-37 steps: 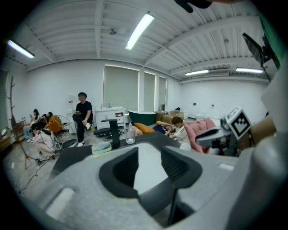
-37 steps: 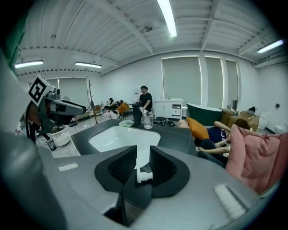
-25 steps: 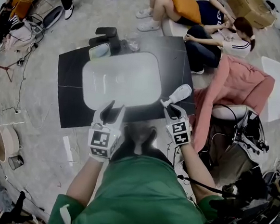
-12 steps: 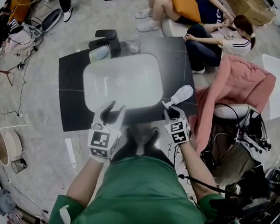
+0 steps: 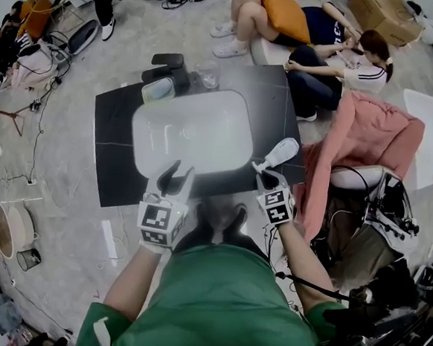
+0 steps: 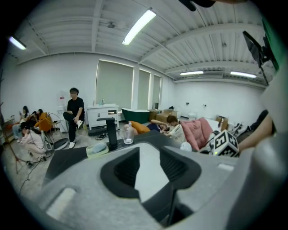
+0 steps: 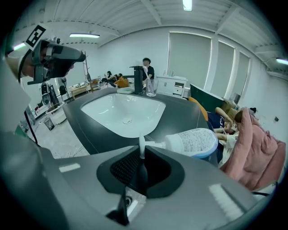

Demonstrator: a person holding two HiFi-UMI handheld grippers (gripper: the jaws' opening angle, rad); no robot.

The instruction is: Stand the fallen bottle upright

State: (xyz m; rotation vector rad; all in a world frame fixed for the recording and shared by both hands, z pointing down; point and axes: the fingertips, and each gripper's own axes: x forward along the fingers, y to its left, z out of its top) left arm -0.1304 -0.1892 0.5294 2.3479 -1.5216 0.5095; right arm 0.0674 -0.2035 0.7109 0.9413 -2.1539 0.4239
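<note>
The fallen bottle (image 5: pixel 281 152) is white with a pump top and lies on its side at the right edge of the black countertop (image 5: pixel 113 153), pump toward me. My right gripper (image 5: pixel 265 177) sits at that pump. In the right gripper view the bottle (image 7: pixel 193 141) lies just beyond the right gripper (image 7: pixel 142 152), whose narrow jaws pinch the thin white pump nozzle at their tips. My left gripper (image 5: pixel 173 178) hovers at the front rim of the white sink (image 5: pixel 194 129). The jaws of the left gripper (image 6: pixel 147 157) are closing with nothing between them.
A black faucet (image 5: pixel 169 64), a glass jar (image 5: pixel 207 74) and a soap dish (image 5: pixel 157 89) stand behind the sink. People (image 5: pixel 324 43) sit on the floor beyond the counter. A pink cloth (image 5: pixel 369 136) drapes over a seat to the right.
The head view has shifted slightly. Both grippers and the bottle keep nearly the same places.
</note>
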